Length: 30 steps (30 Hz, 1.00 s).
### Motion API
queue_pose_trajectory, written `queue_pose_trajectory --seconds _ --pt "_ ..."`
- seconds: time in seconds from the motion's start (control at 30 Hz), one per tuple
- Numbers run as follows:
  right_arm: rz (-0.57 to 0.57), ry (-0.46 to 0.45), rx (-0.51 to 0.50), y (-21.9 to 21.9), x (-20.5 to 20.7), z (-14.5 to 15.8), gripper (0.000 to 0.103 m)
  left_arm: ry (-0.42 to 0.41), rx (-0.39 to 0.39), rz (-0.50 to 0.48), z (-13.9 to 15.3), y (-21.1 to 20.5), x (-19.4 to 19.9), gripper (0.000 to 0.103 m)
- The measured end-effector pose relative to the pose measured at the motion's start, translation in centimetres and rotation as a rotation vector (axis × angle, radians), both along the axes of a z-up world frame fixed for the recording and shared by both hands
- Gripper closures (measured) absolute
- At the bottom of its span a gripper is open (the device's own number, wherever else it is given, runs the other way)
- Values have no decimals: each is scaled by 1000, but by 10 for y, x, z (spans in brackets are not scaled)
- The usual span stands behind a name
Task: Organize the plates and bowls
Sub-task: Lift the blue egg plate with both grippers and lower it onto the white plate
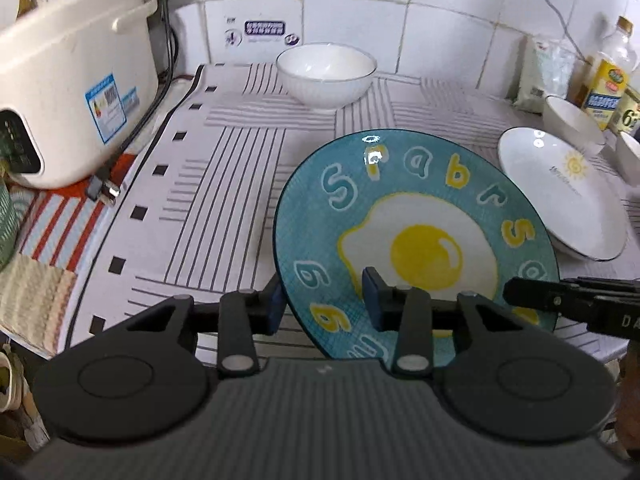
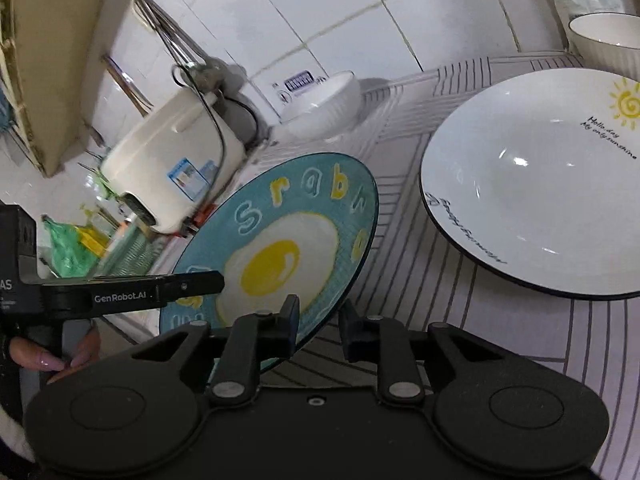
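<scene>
A teal plate [image 1: 416,236] with a fried-egg picture and letters is tilted above the striped mat; it also shows in the right wrist view [image 2: 288,240]. My left gripper [image 1: 326,300] straddles its near left rim, jaws set apart on either side. My right gripper [image 2: 318,320] straddles its near right rim the same way, and its fingers [image 1: 560,300] show in the left wrist view. A white plate [image 2: 532,188] with a sun print lies on the mat to the right. A white bowl [image 1: 326,74] stands at the back by the wall. Another white bowl [image 2: 608,40] stands behind the white plate.
A white rice cooker [image 1: 72,92] with its cord and plug [image 1: 104,190] stands at the left. An oil bottle [image 1: 610,72] and a bag [image 1: 546,76] stand at the back right. The tiled wall [image 1: 400,12] runs behind. The striped mat [image 1: 224,184] covers the counter.
</scene>
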State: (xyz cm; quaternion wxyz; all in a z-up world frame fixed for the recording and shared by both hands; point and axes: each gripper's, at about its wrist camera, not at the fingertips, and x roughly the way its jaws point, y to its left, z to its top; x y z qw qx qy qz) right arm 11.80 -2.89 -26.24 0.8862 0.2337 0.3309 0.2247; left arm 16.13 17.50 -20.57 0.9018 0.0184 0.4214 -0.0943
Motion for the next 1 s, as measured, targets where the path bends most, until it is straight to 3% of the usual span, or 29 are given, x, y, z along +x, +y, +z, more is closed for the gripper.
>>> queue_pose_trajectory --seconds 0.5,0.77,1.0 --pt "-70 -123 -12 -52 -31 67 77 -62 -32 -101 67 -60 -11 65" --pt "-123 -123 -27 -101 -41 75 77 -66 -33 -185 65 -111 -1 65" --pt "-191 -67 -45 -133 -47 61 77 0 -55 -222 47 -149 16 65"
